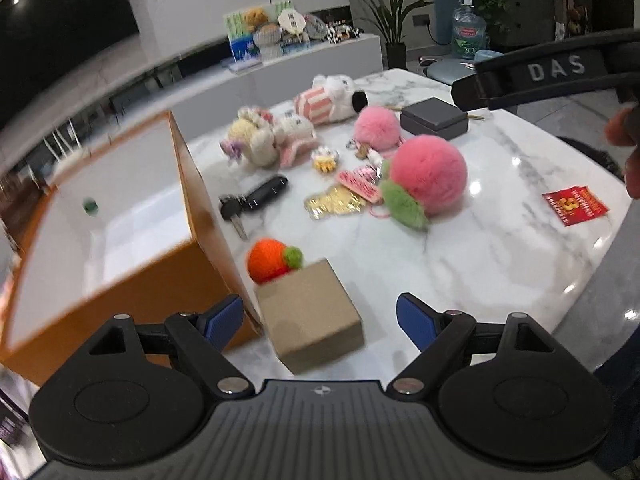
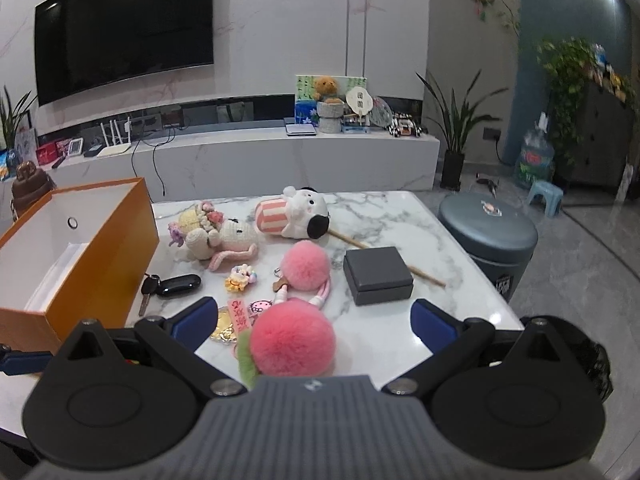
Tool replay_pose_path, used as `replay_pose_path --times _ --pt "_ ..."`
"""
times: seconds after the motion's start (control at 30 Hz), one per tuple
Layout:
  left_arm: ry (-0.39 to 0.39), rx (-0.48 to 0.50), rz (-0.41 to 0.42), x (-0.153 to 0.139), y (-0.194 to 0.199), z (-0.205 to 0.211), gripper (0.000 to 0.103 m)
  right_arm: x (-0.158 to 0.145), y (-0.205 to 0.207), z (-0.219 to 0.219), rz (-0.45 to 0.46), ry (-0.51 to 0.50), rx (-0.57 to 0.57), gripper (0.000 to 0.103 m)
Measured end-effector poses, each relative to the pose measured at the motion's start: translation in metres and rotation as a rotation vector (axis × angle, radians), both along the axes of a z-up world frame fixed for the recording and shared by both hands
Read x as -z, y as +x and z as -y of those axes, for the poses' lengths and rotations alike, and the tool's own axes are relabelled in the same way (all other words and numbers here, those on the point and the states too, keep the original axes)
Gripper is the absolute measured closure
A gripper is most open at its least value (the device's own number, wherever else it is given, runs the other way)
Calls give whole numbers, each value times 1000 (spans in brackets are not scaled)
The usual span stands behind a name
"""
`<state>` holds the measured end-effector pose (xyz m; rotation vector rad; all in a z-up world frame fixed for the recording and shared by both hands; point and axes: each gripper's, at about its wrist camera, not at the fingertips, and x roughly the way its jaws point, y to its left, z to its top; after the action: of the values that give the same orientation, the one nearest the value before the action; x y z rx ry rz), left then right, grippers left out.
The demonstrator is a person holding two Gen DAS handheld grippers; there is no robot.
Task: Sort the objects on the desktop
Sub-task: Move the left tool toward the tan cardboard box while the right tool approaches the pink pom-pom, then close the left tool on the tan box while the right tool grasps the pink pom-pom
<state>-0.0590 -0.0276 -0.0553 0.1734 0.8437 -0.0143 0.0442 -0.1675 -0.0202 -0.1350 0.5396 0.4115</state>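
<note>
left wrist view: orange box (image 1: 120, 216) stands open at the table's (image 1: 500, 248) left edge, its white inside bare as far as shows; sorting judged barely begun. still loose on the marble: cardboard box (image 1: 310, 316), orange knit fruit (image 1: 266, 260) touching its far side, car key (image 1: 256, 198), gold charm (image 1: 334, 202), large pink pompom (image 1: 426, 176), small pink pompom (image 1: 376, 126), crochet doll (image 1: 264, 136), striped plush (image 1: 332, 100), grey case (image 1: 434, 118), red packet (image 1: 576, 205). left gripper (image 1: 320, 318) jaws wide, blue pads either side of the cardboard box, apart from it, holding nothing; whether it hangs above or level with the box cannot be told. right wrist view: same spread, orange box (image 2: 100, 248) at left with nothing seen in it, key (image 2: 172, 285) beside it, grey case (image 2: 378, 274) toward the right. right gripper (image 2: 314, 322) jaws wide, empty, with the large pompom (image 2: 294, 342) between and below them, contact not evident.
</note>
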Motion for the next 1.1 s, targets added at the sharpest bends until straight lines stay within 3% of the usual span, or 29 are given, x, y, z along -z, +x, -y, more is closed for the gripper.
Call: replay_pose_path --times 0.3,0.77,0.93,1.1 --pt "-104 -167 -112 26 20 -22 4 -1 2 -1 -28 22 -11 1" --pt "-73 -160 -85 43 33 -17 4 10 12 -13 -108 40 -39 1" --pt "-111 -147 -136 57 37 -20 3 29 31 -22 -117 -21 -26 1" --pt "-132 -144 -106 60 35 -21 3 46 45 -33 -143 -73 -50 2"
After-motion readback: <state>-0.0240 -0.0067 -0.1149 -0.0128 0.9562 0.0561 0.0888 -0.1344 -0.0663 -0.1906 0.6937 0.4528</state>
